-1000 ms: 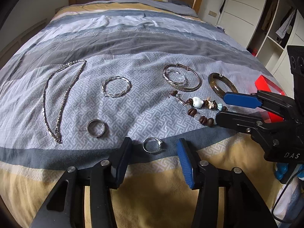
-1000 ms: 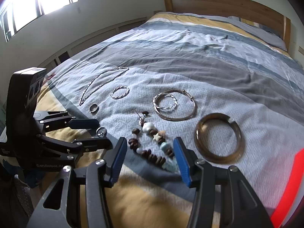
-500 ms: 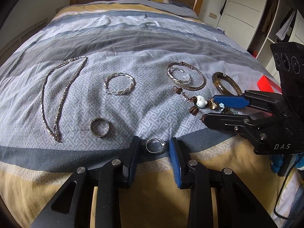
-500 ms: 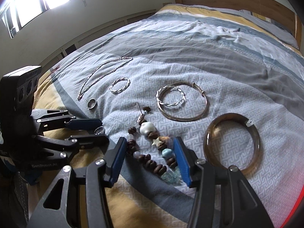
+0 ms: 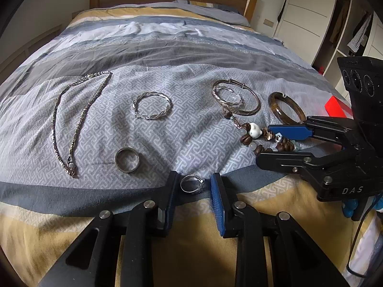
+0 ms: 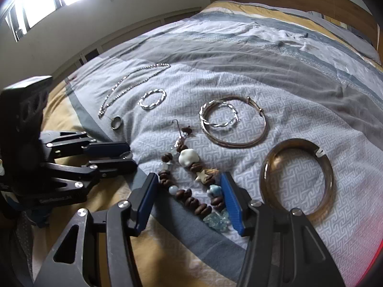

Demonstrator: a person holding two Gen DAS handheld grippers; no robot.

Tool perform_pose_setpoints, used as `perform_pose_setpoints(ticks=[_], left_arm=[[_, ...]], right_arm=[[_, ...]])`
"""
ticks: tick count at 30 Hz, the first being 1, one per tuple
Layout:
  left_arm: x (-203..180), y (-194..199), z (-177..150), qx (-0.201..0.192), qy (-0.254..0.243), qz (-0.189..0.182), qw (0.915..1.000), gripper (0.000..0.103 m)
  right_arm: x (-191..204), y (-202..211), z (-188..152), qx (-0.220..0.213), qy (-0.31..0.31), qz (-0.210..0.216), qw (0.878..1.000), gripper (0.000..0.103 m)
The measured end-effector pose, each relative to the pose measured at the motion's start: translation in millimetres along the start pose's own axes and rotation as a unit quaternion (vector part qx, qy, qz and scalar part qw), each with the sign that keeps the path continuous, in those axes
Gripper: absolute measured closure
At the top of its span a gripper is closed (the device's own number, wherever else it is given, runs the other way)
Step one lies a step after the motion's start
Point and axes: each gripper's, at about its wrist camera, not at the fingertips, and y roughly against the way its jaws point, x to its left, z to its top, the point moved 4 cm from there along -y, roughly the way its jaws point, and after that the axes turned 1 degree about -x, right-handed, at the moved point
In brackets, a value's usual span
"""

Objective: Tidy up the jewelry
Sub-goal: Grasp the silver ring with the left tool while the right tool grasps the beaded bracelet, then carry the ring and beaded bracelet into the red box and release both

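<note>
Left gripper [image 5: 192, 186] and right gripper [image 6: 189, 189] both gape.

A striped bedspread [image 5: 191, 55] carries a chain necklace [image 5: 76, 117], rings, bangles and, seemingly, a beaded bracelet [image 6: 189, 179].

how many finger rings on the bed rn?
2. A plain band ring lies on the patterned grey quilt right of the chain necklace's clasp end. A stone-set ring sits between the left gripper fingers. None seem hidden.
</note>
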Motion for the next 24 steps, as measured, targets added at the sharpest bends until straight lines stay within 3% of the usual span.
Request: perform_pose_setpoints(ticks=[3,7,24], left_arm=[[-0.3,0.3,-0.2,0.0,0.0,0.0,1.0,0.078],[-1.0,2.4,-0.1,-0.001,0.0,0.002,1.0,0.084],[-12.5,30.8,-5.8,-0.003,-0.013,0.024,0.9996,0.084]], right_arm=[[-1.3,0.1,-0.9,-0.002,-0.001,-0.01,1.0,0.057],[-6.2,5.0,-3.0,-0.004,-0.015,-0.017,1.0,0.083],[7.3,42.4,-25.0,-0.021,-0.05,-0.036,0.998,0.086]])
